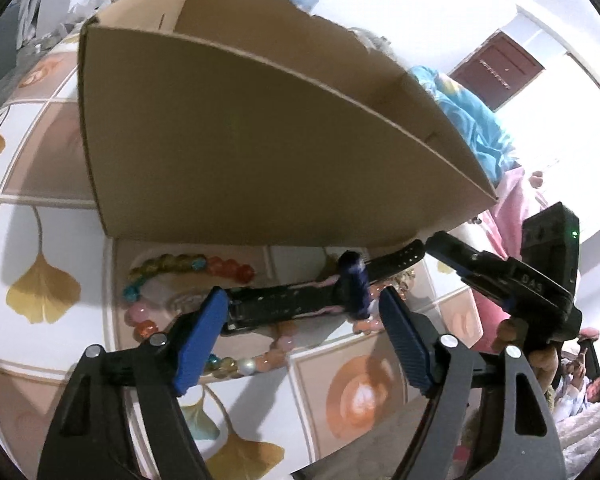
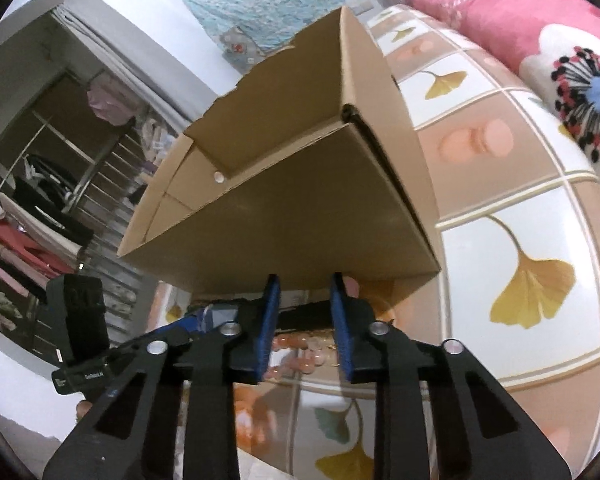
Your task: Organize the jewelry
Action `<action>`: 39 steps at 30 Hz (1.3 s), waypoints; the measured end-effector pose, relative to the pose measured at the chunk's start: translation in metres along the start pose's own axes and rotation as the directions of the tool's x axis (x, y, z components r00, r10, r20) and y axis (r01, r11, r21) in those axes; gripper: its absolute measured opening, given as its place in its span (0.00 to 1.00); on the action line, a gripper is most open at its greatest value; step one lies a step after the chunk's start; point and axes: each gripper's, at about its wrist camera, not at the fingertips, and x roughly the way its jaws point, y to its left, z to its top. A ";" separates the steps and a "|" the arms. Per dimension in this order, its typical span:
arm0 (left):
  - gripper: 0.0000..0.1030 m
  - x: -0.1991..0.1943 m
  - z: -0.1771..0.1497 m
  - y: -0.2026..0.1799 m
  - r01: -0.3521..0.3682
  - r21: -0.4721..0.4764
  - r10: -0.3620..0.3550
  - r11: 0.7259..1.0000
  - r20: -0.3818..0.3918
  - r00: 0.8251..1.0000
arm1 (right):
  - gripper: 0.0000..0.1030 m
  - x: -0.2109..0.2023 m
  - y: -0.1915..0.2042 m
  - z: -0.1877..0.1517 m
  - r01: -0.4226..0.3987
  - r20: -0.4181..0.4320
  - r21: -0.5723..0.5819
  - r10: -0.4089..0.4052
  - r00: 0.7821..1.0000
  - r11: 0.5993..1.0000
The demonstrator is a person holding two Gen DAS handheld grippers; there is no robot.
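Observation:
A black watch (image 1: pixel 284 304) lies on the patterned tablecloth in front of a cardboard box (image 1: pixel 240 140), with a dark blue fuzzy band (image 1: pixel 354 284) wrapped round its strap. My left gripper (image 1: pixel 304 320) is open and straddles the watch body without pinching it. Under and around the watch lie a bracelet of coloured glass beads (image 1: pixel 172 264) and a pink bead bracelet (image 1: pixel 280 350). My right gripper (image 2: pixel 306 320) has its blue pads close together on the black strap (image 2: pixel 304 316). One of its fingers (image 1: pixel 452 252) meets the strap's tip. Pink beads (image 2: pixel 300 356) show below it.
The box (image 2: pixel 300 220) stands open-topped right behind the jewelry. The tablecloth (image 2: pixel 520 280) has ginkgo-leaf squares. A pink flowered pillow (image 2: pixel 520 28) lies far right and blue cloth (image 1: pixel 468 120) sits behind the box. A person (image 1: pixel 596 392) sits low at the right edge.

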 end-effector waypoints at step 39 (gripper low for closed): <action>0.09 0.027 -0.006 -0.064 -0.271 0.292 0.248 0.918 0.112 0.962 | 0.00 0.004 0.011 -0.007 0.164 0.074 -0.112 -0.156 0.985 0.980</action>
